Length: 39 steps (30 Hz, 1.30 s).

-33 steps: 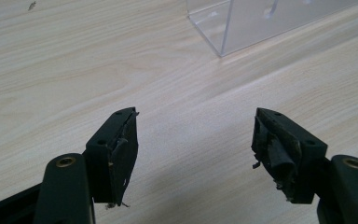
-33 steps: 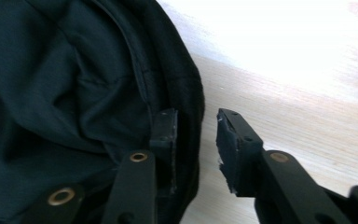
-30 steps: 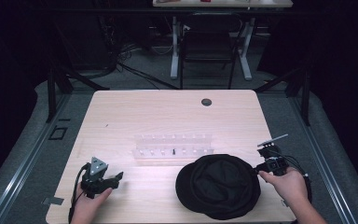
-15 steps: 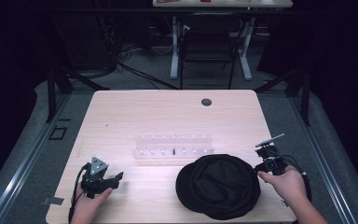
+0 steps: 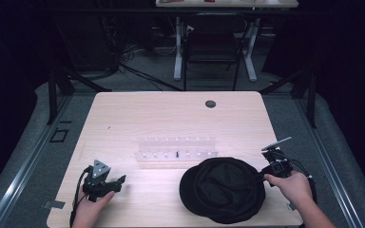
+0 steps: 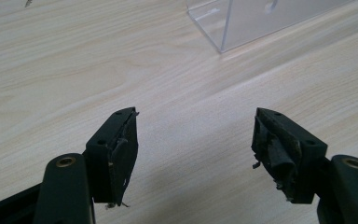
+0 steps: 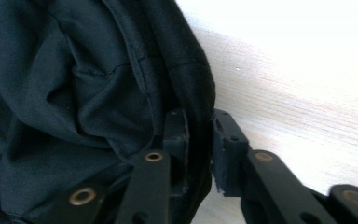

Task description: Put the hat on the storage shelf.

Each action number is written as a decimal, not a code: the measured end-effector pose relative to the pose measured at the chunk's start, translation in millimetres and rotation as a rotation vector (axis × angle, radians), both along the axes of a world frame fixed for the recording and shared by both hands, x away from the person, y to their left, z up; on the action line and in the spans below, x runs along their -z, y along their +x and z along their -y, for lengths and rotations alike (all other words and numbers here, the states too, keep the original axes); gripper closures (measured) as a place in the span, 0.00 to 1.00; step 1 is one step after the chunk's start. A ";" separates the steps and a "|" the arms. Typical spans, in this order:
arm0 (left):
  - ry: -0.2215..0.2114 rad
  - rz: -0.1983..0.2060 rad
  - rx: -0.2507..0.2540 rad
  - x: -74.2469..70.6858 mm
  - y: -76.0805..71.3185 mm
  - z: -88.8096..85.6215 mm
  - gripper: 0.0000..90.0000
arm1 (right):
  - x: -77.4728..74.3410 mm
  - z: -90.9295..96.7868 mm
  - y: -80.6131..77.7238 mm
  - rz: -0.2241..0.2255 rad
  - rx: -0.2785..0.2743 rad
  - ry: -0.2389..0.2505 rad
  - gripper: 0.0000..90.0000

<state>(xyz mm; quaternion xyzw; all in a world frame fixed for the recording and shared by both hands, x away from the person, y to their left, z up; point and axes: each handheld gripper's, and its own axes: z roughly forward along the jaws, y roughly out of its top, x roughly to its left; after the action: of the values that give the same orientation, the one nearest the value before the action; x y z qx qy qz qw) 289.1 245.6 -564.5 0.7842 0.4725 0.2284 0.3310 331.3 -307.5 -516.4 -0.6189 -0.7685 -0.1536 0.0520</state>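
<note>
Black hat (image 5: 223,190) at the near right of the bench (image 5: 171,118), rim clamped by the right gripper (image 7: 199,140).
The right gripper's jaws have just been closing and now pinch the hat's rim fabric between the pads. The left gripper (image 5: 116,183) rests at the near left of the bench, jaws spread with nothing between them. A clear plastic rack (image 5: 176,148) sits just beyond the hat.

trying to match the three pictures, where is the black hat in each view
High view: the hat lies at the table's near right, its right rim at the right hand-held gripper.
Left gripper view: no hat; bare table and a corner of the clear rack.
Right gripper view: the hat covers the left side, its rim between the jaws, which have just been closing on it.
Shared landmark: the pale wood table.
</note>
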 end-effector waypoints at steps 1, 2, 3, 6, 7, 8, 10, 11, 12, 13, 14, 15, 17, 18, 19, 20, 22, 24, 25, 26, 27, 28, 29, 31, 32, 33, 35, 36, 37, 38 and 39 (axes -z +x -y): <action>0.001 0.000 0.000 0.0 -0.1 0.1 0.35 | 0.4 -0.6 0.2 0.000 -0.003 0.006 0.90; 0.001 0.000 0.000 0.0 -0.1 0.1 0.35 | 1.0 -2.1 -0.5 0.009 0.009 0.007 0.93; 0.001 0.000 0.000 -0.1 -0.2 0.2 0.35 | 0.5 -2.0 -0.1 0.001 -0.011 0.009 0.96; -0.001 0.002 -0.003 -0.2 -0.2 -0.1 0.35 | 0.5 -2.6 -1.0 0.006 0.001 0.028 0.98; 0.001 0.003 -0.004 -0.4 -0.2 -0.3 0.35 | -0.7 -0.7 -0.4 -0.010 -0.012 0.027 0.98; 0.000 0.002 -0.004 -0.5 -0.2 -0.6 0.35 | -0.2 -0.8 -1.1 -0.004 0.011 0.044 0.98; -0.001 0.003 -0.006 -0.5 -0.2 -0.7 0.35 | -0.9 1.8 -0.5 -0.015 0.007 0.060 0.98; -0.003 0.003 -0.008 -0.4 -0.2 -0.7 0.35 | -1.3 4.5 -0.7 -0.023 0.017 0.079 0.98; -0.003 0.003 -0.009 -0.5 -0.3 -0.6 0.35 | -0.8 5.4 -0.9 -0.024 0.025 0.089 0.98; -0.004 0.004 -0.009 -0.5 -0.3 -0.6 0.35 | -1.3 7.4 -0.8 -0.035 0.011 0.081 0.98; -0.002 0.002 -0.007 -0.7 -0.4 -0.7 0.35 | -1.0 7.2 -1.1 -0.034 0.026 0.102 0.98; -0.004 0.003 -0.009 -0.7 -0.5 -0.5 0.35 | -1.4 8.0 -1.3 -0.037 0.029 0.109 0.98; 0.000 0.004 -0.007 -0.7 -0.5 -0.5 0.35 | -3.1 10.6 -1.2 -0.047 0.027 0.134 0.98; -0.001 0.004 -0.007 -0.7 -0.5 -0.4 0.35 | -2.9 10.6 -2.1 -0.033 0.050 0.154 0.98; -0.002 0.005 -0.007 -0.7 -0.6 -0.4 0.35 | -5.2 12.5 -1.7 -0.049 0.041 0.150 0.98; -0.003 0.004 -0.007 -0.7 -0.6 -0.4 0.35 | -6.1 13.5 -1.8 -0.053 0.041 0.164 0.98; -0.003 0.004 -0.006 -0.7 -0.6 -0.4 0.35 | -7.6 14.6 -2.8 -0.051 0.060 0.187 0.98; -0.003 0.003 -0.005 -0.6 -0.6 -0.3 0.35 | -9.8 17.2 -3.2 -0.060 0.056 0.212 0.98; -0.005 0.002 -0.008 -0.6 -0.6 -0.3 0.36 | -11.0 17.7 -3.4 -0.060 0.060 0.218 0.98; -0.001 0.004 -0.013 -1.1 -0.7 -0.6 0.36 | -11.8 17.8 -4.4 -0.056 0.077 0.235 0.98; -0.004 0.006 -0.017 -1.4 -0.7 -0.8 0.36 | -13.9 19.2 -4.2 -0.064 0.062 0.240 0.98; -0.004 0.006 -0.017 -1.4 -0.7 -0.8 0.37 | -13.9 19.2 -4.2 -0.064 0.062 0.240 0.98; -0.010 0.007 -0.025 -2.6 -0.8 -1.6 0.37 | -15.1 19.6 -4.2 -0.065 0.059 0.251 0.98; -0.009 0.013 -0.035 -4.6 -0.4 -3.0 0.35 | -18.4 19.4 -5.8 -0.056 0.078 0.274 0.98; -0.016 0.011 -0.045 -5.1 -0.1 -3.2 0.35 | -20.1 21.2 -5.4 -0.058 0.060 0.281 0.98; -0.021 0.008 -0.047 -6.2 0.0 -5.0 0.40 | -22.9 20.3 -7.1 -0.049 0.081 0.300 0.98; -0.014 0.009 -0.049 -6.9 0.1 -6.1 0.45 | -25.8 21.5 -7.6 -0.058 0.062 0.298 0.98; -0.018 0.008 -0.038 -7.7 -0.1 -7.1 0.47 | -25.9 20.8 -8.5 -0.052 0.077 0.309 0.98; -0.030 0.013 -0.034 -8.1 -0.5 -7.6 0.50 | -26.8 19.9 -9.2 -0.051 0.084 0.317 0.98; -0.051 0.016 -0.022 -9.3 -1.3 -8.6 0.52 | -27.9 20.1 -9.6 -0.052 0.082 0.323 0.98; -0.079 0.018 -0.008 -9.9 -1.5 -8.9 0.61 | -29.7 21.0 -9.9 -0.060 0.073 0.322 0.98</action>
<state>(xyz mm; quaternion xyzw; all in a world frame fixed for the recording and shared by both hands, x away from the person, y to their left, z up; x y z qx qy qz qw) 287.5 254.5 -554.6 0.7666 0.4814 0.2179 0.3649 321.4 -328.5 -486.6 -0.6343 -0.7092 -0.2579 0.1679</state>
